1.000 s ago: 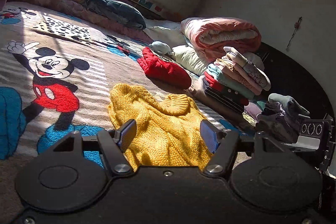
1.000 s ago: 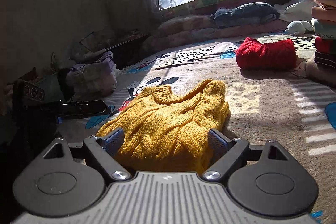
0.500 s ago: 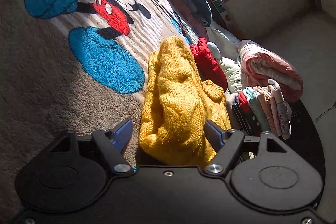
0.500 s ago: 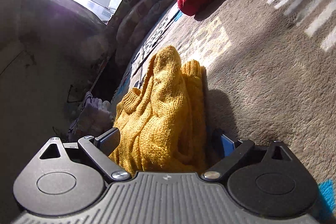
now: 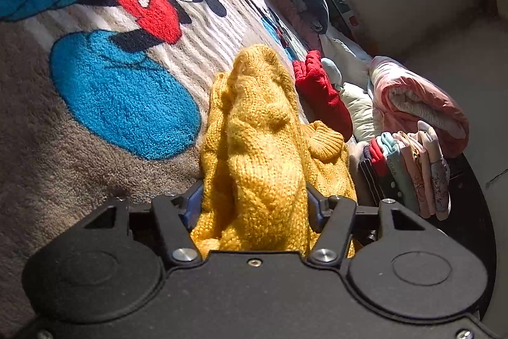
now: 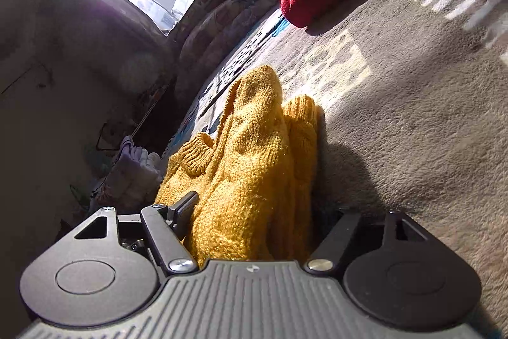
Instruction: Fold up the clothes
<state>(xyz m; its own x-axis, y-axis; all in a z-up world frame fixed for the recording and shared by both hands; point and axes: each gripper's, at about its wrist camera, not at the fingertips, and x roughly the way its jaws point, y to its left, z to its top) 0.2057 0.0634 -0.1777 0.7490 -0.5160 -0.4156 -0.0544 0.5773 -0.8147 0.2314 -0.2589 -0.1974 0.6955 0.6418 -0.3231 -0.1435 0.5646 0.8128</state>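
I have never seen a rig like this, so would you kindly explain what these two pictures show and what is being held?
There is no robot here: a person holds a two-finger gripper in each hand, and a fisheye camera on each looks forward along its fingers. One picture is from the left gripper, the other from the right gripper. Both are closed on the same mustard-yellow cable-knit sweater, bunched between their fingers. It lies on a plush cartoon-mouse blanket. Beyond are a folded red knit garment, a stack of folded clothes and a rolled pink quilt.
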